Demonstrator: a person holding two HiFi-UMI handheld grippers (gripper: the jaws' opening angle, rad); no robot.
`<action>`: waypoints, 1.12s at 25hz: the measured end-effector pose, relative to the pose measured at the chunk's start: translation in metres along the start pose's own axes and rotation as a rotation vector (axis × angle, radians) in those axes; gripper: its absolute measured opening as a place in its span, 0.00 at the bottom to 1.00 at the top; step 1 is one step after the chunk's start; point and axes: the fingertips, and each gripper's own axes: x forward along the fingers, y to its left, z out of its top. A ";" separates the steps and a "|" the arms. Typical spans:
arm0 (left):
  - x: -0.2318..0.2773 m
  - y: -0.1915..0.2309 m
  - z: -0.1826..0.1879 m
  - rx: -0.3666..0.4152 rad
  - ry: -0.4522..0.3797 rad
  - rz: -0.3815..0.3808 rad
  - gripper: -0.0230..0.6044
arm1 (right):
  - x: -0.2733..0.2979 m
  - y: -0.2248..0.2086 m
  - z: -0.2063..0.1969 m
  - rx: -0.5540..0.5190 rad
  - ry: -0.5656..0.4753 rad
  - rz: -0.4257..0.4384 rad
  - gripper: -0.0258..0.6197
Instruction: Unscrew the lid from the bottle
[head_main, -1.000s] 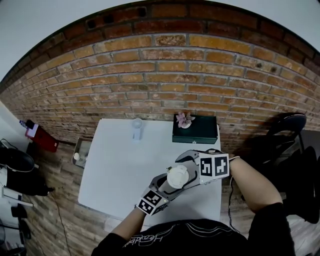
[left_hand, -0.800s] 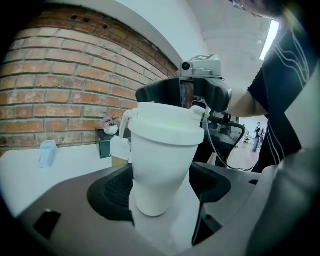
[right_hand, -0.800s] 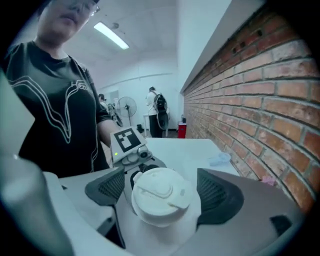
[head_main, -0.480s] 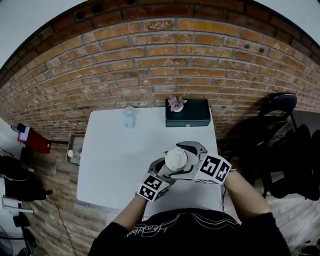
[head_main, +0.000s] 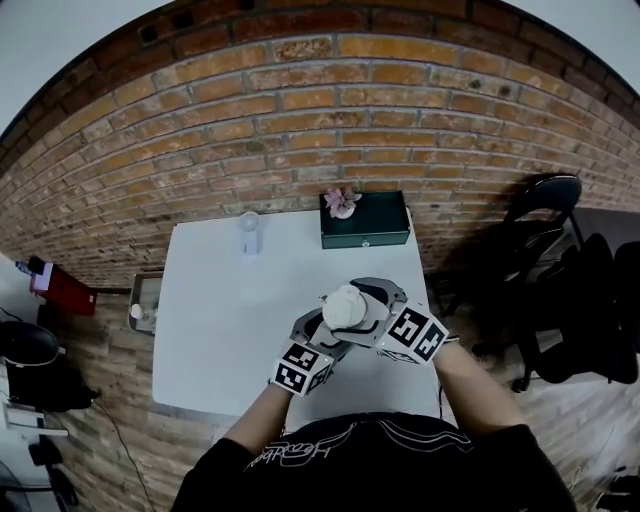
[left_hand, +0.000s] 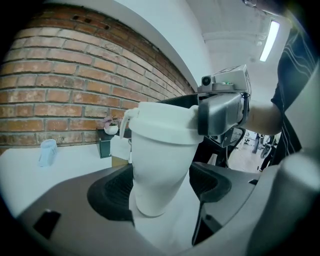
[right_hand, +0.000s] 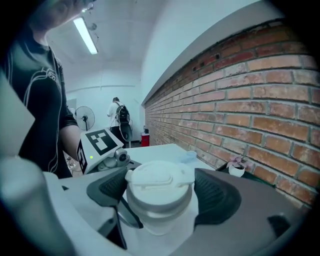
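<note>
Clamping the bottle upright between its pads, the left gripper grips the body. The right gripper has just been closing its wide-set jaws, pads now meeting the lid on both sides.

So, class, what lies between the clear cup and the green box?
Nothing: the head view shows bare white table between the clear cup and the green box.

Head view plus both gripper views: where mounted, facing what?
Head view: on the head, steeply down at table; left tool, right tool, torso.
Left gripper view: on left tool, along jaws clamping bottle; right tool, torso.
Right gripper view: on right tool, along jaws just closing on lid; left tool, torso.
All share bottle, brick wall.
</note>
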 end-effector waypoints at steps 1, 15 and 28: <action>0.000 0.000 0.000 0.000 0.001 0.000 0.62 | 0.000 -0.001 0.000 0.011 -0.012 -0.002 0.67; 0.000 -0.001 -0.003 -0.015 0.039 -0.010 0.62 | -0.004 -0.001 0.003 0.022 -0.046 0.000 0.67; -0.049 -0.001 -0.009 -0.127 0.041 -0.014 0.62 | -0.032 -0.007 0.058 0.030 -0.158 -0.079 0.66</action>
